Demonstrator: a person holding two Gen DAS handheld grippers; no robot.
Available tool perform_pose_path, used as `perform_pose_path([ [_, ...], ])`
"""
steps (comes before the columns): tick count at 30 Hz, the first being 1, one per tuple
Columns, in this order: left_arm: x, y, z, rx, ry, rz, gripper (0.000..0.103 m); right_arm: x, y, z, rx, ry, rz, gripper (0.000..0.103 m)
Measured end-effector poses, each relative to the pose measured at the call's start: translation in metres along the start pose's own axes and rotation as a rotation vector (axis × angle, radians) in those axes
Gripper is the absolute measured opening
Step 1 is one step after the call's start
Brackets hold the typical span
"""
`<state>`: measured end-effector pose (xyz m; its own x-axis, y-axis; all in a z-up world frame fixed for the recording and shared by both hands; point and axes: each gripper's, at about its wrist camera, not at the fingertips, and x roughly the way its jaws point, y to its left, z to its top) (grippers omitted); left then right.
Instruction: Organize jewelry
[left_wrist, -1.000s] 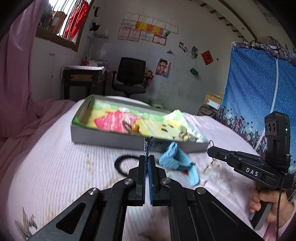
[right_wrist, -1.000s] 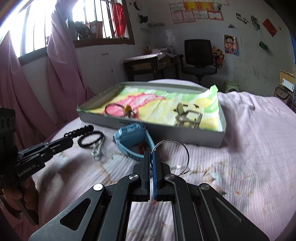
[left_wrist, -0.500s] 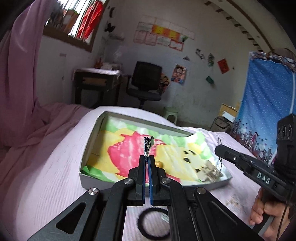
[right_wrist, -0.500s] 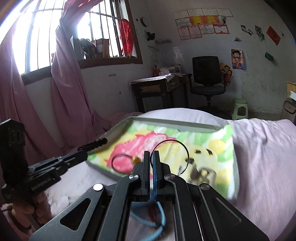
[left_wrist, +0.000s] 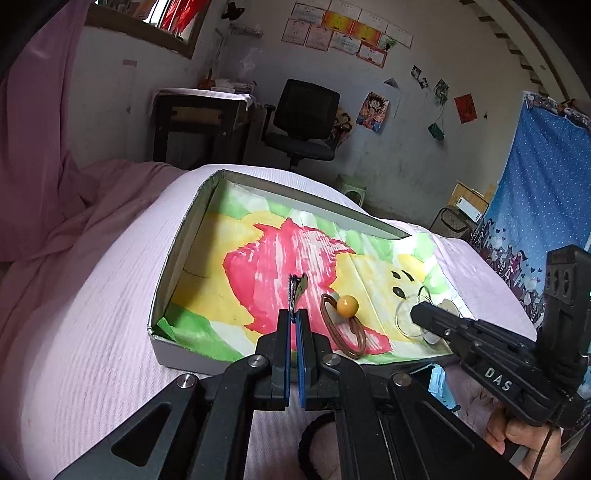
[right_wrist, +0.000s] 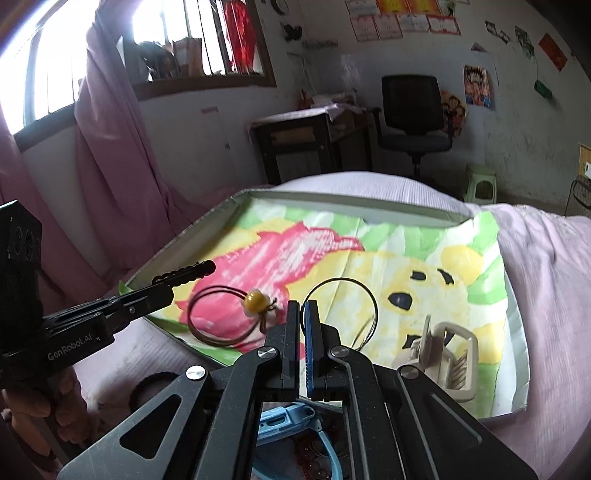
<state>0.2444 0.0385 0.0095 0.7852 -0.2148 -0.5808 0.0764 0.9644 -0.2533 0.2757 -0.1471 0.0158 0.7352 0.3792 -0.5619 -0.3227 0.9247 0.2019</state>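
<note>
A shallow grey tray (left_wrist: 170, 266) lined with bright painted paper lies on the pink bed. My left gripper (left_wrist: 294, 314) hovers over its near left part, shut on a small dark chain piece (left_wrist: 294, 291) that sticks up from the pads. My right gripper (right_wrist: 303, 306) is over the tray's near middle, shut on a thin wire hoop (right_wrist: 375, 308). In the tray lie a brown hair tie with a yellow bead (right_wrist: 255, 301) and a beige claw clip (right_wrist: 452, 354). Each gripper shows in the other's view: the right gripper (left_wrist: 419, 314) and the left gripper (right_wrist: 207, 266).
A blue watch (right_wrist: 284, 417) and a black hair band (right_wrist: 147, 382) lie on the bed just in front of the tray. Beyond the bed stand a desk (left_wrist: 199, 118) and an office chair (left_wrist: 306, 118). Pink curtains hang at the left.
Both grippers have moved forward from over the bedspread to over the tray, each carrying its piece. The watch and black band have dropped below the fingers in view.
</note>
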Motion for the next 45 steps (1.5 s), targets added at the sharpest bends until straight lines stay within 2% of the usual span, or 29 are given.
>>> perform_pose_path([
  [5, -0.001, -0.002, 0.001, 0.009, 0.008, 0.006, 0.003, 0.01, -0.006, -0.003, 0.025, 0.059, -0.015, 0.003],
  [10, -0.005, -0.004, 0.0, 0.024, 0.004, 0.004, 0.006, 0.012, -0.008, -0.005, 0.034, 0.079, -0.015, 0.003],
  [13, -0.011, -0.007, -0.003, 0.031, -0.011, -0.02, 0.023, 0.009, -0.009, -0.005, 0.039, 0.079, -0.015, 0.003],
  [15, -0.018, -0.009, -0.006, 0.034, -0.038, -0.027, 0.041, 0.005, -0.01, -0.006, 0.041, 0.072, -0.018, 0.004],
  [20, -0.029, -0.013, -0.013, 0.048, -0.06, -0.026, 0.047, -0.014, -0.01, -0.009, 0.027, 0.028, -0.045, 0.006],
  [21, -0.033, -0.013, -0.015, 0.049, -0.067, -0.029, 0.052, -0.023, -0.009, -0.011, 0.022, 0.006, -0.057, 0.008],
  [22, -0.036, -0.014, -0.017, 0.047, -0.072, -0.029, 0.056, -0.029, -0.009, -0.012, 0.019, -0.01, -0.065, 0.017],
  [23, -0.038, -0.013, -0.018, 0.042, -0.076, -0.025, 0.063, -0.037, -0.009, -0.014, 0.017, -0.03, -0.073, 0.03],
  [25, -0.044, -0.013, -0.022, 0.035, -0.087, -0.024, 0.066, -0.049, -0.009, -0.018, 0.016, -0.064, -0.086, 0.044],
  [28, -0.053, -0.013, -0.027, 0.033, -0.097, -0.02, 0.077, -0.07, -0.01, -0.025, 0.013, -0.105, -0.109, 0.044],
  [30, -0.059, -0.013, -0.032, 0.034, -0.114, -0.013, 0.089, -0.082, -0.011, -0.03, 0.013, -0.133, -0.12, 0.048],
  [33, -0.07, -0.014, -0.039, 0.04, -0.139, -0.009, 0.1, -0.1, -0.013, -0.038, 0.027, -0.186, -0.136, 0.069],
  [35, -0.077, -0.015, -0.044, 0.045, -0.158, -0.006, 0.102, -0.11, -0.014, -0.043, 0.038, -0.21, -0.15, 0.093],
  [37, -0.083, -0.017, -0.046, 0.057, -0.173, -0.002, 0.102, -0.118, -0.015, -0.047, 0.041, -0.23, -0.159, 0.099],
  [41, -0.093, -0.022, -0.053, 0.09, -0.19, 0.014, 0.102, -0.13, -0.013, -0.055, 0.028, -0.244, -0.173, 0.102],
  [45, -0.099, -0.023, -0.063, 0.117, -0.168, 0.035, 0.102, -0.14, -0.011, -0.067, -0.005, -0.24, -0.18, 0.102],
])
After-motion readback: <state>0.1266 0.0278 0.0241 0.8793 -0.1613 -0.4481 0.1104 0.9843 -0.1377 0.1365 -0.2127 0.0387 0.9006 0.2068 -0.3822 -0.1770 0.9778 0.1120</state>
